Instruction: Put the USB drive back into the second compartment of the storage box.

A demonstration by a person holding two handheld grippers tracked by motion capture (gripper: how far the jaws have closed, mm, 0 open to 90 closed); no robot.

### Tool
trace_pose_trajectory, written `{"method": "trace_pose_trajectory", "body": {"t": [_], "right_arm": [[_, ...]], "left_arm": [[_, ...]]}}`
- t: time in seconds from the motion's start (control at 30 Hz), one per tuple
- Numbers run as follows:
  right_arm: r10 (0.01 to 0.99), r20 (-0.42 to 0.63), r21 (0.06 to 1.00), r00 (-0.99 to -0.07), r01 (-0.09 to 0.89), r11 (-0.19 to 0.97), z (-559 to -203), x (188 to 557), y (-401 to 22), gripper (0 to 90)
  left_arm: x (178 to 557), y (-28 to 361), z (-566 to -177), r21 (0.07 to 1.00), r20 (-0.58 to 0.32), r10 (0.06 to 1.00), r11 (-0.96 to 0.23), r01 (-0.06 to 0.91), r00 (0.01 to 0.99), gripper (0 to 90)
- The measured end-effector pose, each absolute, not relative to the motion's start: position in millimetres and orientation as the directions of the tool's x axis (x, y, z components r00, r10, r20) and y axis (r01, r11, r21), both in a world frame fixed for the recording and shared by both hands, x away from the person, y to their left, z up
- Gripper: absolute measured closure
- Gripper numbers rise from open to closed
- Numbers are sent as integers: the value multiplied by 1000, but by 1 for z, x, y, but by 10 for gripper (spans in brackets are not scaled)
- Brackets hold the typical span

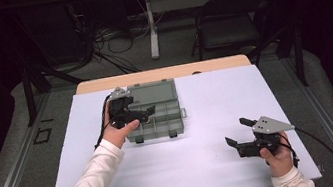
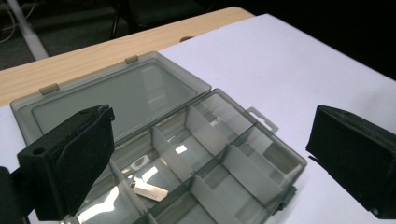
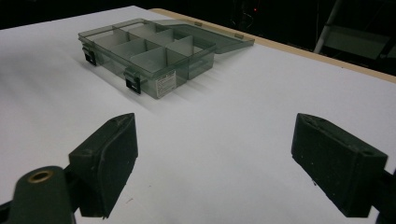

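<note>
The left tool [image 1: 143, 113] hung over the open organizer box [image 1: 162, 109] at the worktop's [image 1: 205, 158] far left, jaws spread wide and holding nothing, probably so it could reach into a compartment. A small metal piece [image 2: 148, 190] lay in one. Way off right, the right tool [image 1: 237, 132] sat parked, also wide and empty.

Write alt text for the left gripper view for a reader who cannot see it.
A smoky translucent compartment box lies open on a white tabletop, its lid folded back flat; a small pale metal piece rests in a near compartment. The left gripper hangs above it, two black padded jaws wide apart, nothing between them.
</note>
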State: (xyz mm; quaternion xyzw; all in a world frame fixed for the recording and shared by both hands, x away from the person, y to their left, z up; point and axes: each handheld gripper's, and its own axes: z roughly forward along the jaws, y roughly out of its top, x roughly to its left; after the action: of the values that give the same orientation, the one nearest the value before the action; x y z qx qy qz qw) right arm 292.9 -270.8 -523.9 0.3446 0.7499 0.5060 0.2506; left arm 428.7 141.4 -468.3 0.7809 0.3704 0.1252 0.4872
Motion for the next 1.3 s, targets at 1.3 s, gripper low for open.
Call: {"method": "trace_pose_trajectory", "body": {"t": [1.3], "right_arm": [[772, -30, 932, -635, 261, 250, -524, 291, -270, 143]], "left_arm": [[322, 201, -509, 916, -140, 704, -176, 362, 696, 5]]}}
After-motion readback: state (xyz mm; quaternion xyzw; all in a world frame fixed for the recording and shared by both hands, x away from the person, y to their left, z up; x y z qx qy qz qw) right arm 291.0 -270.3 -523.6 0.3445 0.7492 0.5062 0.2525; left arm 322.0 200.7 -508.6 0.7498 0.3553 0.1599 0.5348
